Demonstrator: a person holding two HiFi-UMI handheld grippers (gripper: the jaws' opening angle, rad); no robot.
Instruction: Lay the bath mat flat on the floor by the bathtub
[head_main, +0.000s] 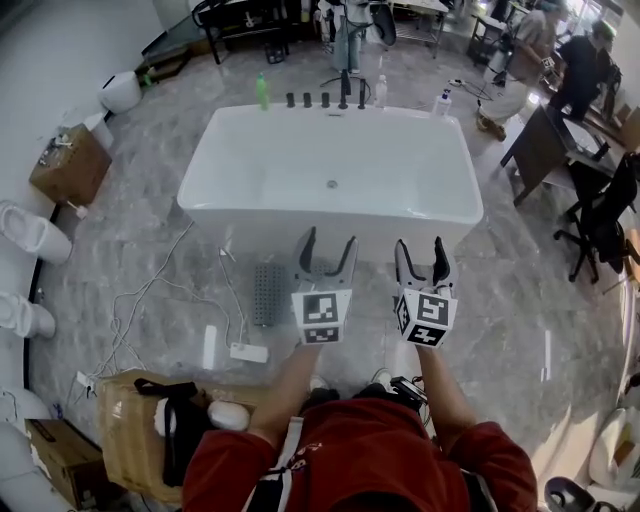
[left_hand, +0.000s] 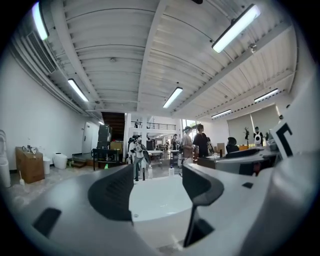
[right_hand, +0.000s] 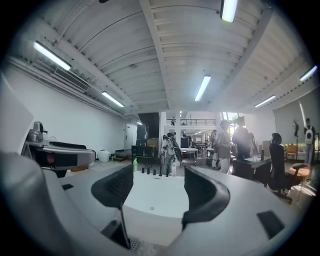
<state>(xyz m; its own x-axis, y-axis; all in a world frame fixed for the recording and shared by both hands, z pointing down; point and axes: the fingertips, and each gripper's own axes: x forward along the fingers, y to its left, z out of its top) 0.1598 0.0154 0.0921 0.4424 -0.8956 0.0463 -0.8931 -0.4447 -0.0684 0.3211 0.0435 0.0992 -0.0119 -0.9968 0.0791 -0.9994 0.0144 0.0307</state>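
The white bathtub (head_main: 330, 180) stands in the middle of the marble floor. A small grey perforated mat (head_main: 268, 293), folded or bunched narrow, lies on the floor against the tub's near side. Its edge shows at the bottom of the right gripper view (right_hand: 131, 244). My left gripper (head_main: 325, 255) hangs open just right of the mat, above the floor, with nothing in it. My right gripper (head_main: 420, 260) is open and empty beside it. Both gripper views look over the tub (left_hand: 160, 200) (right_hand: 150, 212) between spread jaws.
A wicker basket (head_main: 140, 430) sits at the lower left. Cables and a power strip (head_main: 248, 352) lie left of the mat. A green bottle (head_main: 262, 92) and taps (head_main: 325, 100) line the tub's far rim. A cardboard box (head_main: 70, 165) stands left, desks and a person (head_main: 580, 70) right.
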